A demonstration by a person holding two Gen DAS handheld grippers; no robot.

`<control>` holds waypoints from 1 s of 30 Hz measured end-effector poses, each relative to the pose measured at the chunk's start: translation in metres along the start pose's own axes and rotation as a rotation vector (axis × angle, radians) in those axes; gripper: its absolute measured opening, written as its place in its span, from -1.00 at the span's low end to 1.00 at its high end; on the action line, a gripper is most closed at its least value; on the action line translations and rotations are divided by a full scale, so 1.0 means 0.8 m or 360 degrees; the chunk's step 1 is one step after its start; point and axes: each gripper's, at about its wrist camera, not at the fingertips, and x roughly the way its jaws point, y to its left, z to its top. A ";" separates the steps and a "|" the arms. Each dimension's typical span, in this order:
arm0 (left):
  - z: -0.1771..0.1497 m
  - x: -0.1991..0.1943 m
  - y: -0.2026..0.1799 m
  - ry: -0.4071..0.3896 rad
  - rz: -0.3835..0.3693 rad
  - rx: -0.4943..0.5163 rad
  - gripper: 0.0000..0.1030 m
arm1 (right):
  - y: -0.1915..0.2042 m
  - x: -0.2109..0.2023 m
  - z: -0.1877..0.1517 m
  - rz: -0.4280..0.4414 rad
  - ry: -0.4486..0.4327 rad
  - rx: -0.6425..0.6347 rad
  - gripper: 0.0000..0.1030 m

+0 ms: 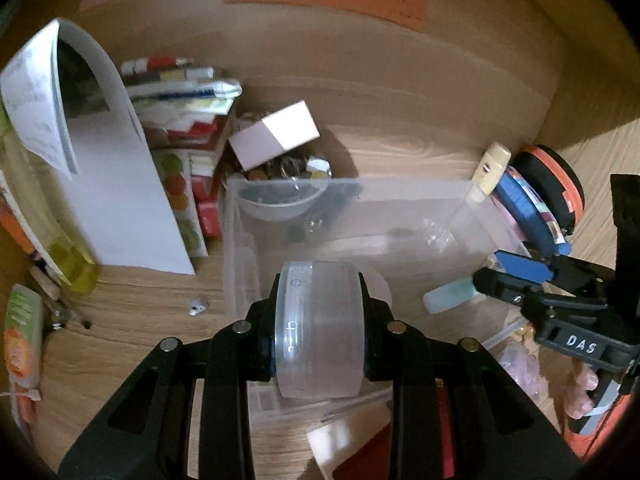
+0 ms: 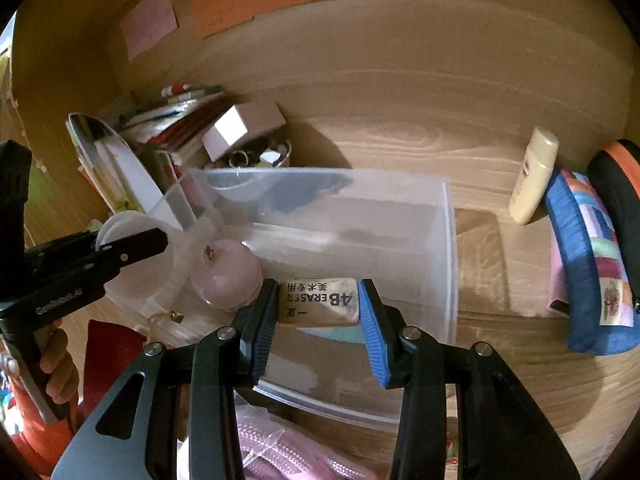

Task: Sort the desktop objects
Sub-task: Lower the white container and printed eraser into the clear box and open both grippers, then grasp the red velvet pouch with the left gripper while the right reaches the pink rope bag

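My left gripper (image 1: pixel 320 332) is shut on a clear roll of tape (image 1: pixel 320 320) and holds it over the near left part of a clear plastic bin (image 1: pixel 400 200). My right gripper (image 2: pixel 318 308) is shut on a white 4B eraser (image 2: pixel 318 306) and holds it above the near side of the same bin (image 2: pixel 448 240). A pale pink round case (image 2: pixel 228 276) lies inside the bin at its left. The left gripper shows at the left of the right wrist view (image 2: pixel 120 248). The right gripper shows at the right of the left wrist view (image 1: pixel 516 276).
A stack of books and papers (image 1: pixel 180 120), a white box (image 1: pixel 276 136) over a bowl of small items and a bent white sheet (image 1: pixel 116 184) stand at the back left. A cream bottle (image 2: pixel 534 176), a blue pouch (image 2: pixel 588 264) and an orange-black case (image 2: pixel 620 176) lie right of the bin.
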 end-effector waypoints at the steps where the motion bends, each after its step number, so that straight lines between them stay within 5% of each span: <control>1: 0.000 0.002 0.000 0.0013 -0.0014 -0.0005 -0.44 | 0.000 0.002 -0.001 0.0000 0.0008 -0.0004 -0.29; 16: -0.005 0.008 -0.007 0.0045 0.0070 0.0039 -0.35 | 0.006 0.011 -0.006 -0.0098 0.0037 -0.0045 -0.27; 27: -0.009 -0.035 -0.013 -0.0034 0.0060 0.0049 0.24 | 0.012 0.001 -0.003 -0.0045 0.0013 -0.0046 -0.22; 30: -0.012 -0.053 -0.017 -0.0059 0.0066 0.0074 0.31 | 0.013 -0.015 0.001 -0.0039 -0.0048 -0.0033 -0.05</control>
